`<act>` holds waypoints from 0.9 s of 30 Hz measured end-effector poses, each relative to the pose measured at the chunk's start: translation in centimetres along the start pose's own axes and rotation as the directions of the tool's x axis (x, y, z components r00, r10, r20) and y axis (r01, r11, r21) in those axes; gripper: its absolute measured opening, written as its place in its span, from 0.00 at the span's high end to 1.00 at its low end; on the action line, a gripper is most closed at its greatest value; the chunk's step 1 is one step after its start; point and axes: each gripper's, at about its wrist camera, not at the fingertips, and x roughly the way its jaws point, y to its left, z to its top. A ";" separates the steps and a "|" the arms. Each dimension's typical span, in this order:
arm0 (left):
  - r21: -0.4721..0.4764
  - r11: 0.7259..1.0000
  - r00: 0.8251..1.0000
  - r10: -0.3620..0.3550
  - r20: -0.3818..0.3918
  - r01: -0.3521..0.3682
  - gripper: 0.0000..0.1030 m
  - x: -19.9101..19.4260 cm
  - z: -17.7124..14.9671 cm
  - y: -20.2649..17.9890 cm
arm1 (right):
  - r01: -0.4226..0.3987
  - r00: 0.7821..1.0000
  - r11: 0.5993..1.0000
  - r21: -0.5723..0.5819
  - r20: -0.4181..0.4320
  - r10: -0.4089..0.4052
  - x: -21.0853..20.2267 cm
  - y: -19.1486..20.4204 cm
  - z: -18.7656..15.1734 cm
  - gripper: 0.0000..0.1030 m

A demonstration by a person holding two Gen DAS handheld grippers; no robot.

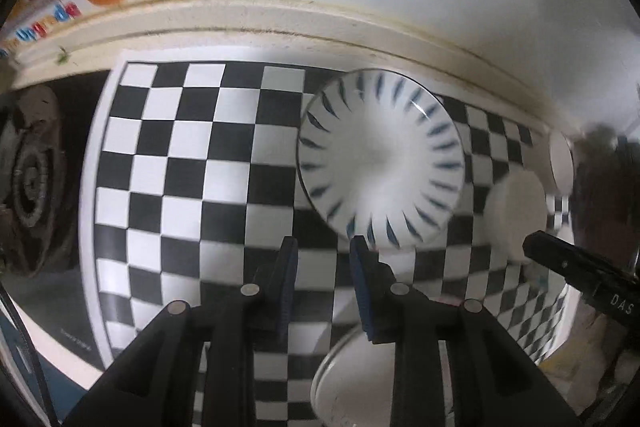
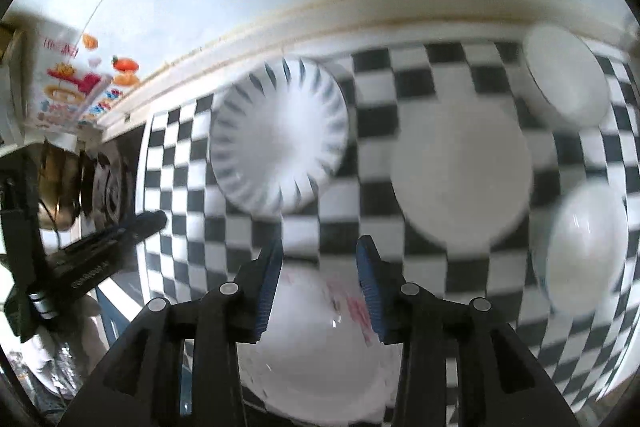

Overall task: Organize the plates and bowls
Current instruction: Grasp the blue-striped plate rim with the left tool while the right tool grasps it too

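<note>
Both claws gape empty: left gripper (image 1: 323, 247) sits just short of the striped plate (image 1: 380, 159) on the mat (image 1: 168, 163); right gripper (image 2: 319, 251) hovers over a bowl (image 2: 320, 351). Slide one finger under the rim, square, then pinch

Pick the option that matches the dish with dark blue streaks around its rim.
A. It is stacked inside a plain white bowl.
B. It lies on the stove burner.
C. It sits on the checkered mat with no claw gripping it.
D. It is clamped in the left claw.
C: the blue-streaked dish rests on the checkered mat, and the left claw is open just short of its near rim.
</note>
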 end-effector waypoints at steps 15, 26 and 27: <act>-0.040 0.999 0.981 -0.041 -0.191 0.034 0.76 9.4 7.6 1.4 | 0.056 0.977 0.998 0.020 -0.205 -0.050 10.4 -1.7 11.8 0.60; -0.052 0.997 0.984 -0.068 -0.167 0.060 0.79 10.2 7.2 1.5 | 0.033 0.960 0.999 0.029 -0.279 -0.024 13.8 -3.3 11.9 0.80; -0.045 0.997 0.985 -0.062 -0.162 0.055 0.79 10.1 7.1 1.5 | 0.034 0.960 0.999 0.021 -0.278 -0.027 13.7 -3.2 11.8 0.81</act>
